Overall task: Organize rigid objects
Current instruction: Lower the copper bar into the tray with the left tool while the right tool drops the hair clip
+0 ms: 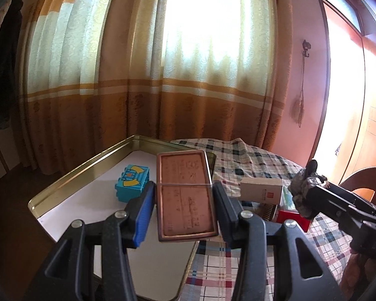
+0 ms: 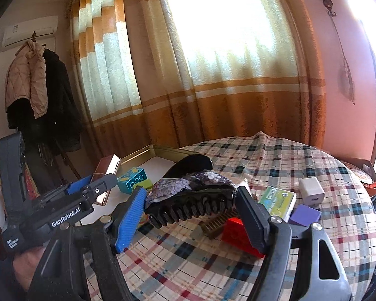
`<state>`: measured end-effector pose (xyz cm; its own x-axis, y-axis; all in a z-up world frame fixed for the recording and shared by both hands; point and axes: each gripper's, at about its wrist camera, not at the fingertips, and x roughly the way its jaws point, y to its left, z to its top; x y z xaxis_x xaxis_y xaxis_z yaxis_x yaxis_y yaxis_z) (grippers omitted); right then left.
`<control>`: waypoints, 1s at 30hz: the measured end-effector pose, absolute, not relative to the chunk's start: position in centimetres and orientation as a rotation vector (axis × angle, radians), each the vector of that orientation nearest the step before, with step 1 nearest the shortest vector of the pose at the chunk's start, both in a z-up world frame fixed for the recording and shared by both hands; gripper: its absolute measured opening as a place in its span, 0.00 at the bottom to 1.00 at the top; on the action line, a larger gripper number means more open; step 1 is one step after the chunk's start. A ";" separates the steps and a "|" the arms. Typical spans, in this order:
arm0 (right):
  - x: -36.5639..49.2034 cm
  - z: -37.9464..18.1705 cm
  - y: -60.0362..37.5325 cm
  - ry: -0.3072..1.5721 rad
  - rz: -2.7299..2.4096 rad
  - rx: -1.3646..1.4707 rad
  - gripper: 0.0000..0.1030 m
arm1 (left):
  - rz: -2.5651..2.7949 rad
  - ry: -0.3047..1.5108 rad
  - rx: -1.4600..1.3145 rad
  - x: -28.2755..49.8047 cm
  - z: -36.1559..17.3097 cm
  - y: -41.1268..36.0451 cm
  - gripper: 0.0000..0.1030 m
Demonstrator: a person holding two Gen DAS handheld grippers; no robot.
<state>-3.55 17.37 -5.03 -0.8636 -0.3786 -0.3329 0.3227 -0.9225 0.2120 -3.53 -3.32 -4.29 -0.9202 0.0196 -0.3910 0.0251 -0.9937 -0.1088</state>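
My left gripper [image 1: 184,200] is shut on a flat brown metal case [image 1: 185,195] and holds it above the right edge of a gold tin tray [image 1: 70,175]. A teal toy block [image 1: 131,184] lies in the tray. My right gripper [image 2: 190,208] is shut on a black hair claw clip with purple sequins [image 2: 190,195], held above the plaid cloth. In the right wrist view the left gripper [image 2: 100,185] and its case [image 2: 107,168] are at the left, next to the teal block [image 2: 132,179] and the tray [image 2: 148,151].
On the plaid tablecloth [image 2: 275,160] lie a red box [image 2: 235,230], a brown comb [image 2: 213,223], a green card pack [image 2: 278,200], a white charger [image 2: 312,190] and a purple block [image 2: 305,214]. A beige box [image 1: 260,188] stands right of the tray. Curtains hang behind.
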 end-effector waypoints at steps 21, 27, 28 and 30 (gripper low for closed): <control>-7.5 -5.1 12.1 -0.142 -2.621 0.616 0.72 | -2.993 0.225 0.637 -4.6 -3.6 -7.0 0.45; -9.9 -4.4 10.6 -0.121 -2.594 0.642 0.72 | -2.930 0.246 0.658 -5.4 -3.2 -9.6 0.45; -10.4 -4.2 10.2 -0.106 -2.591 0.644 0.72 | -2.916 0.254 0.662 -5.6 -3.2 -10.2 0.45; -11.1 -4.1 9.3 -0.077 -2.585 0.658 0.72 | -2.888 0.254 0.687 -6.1 -3.2 -11.1 0.45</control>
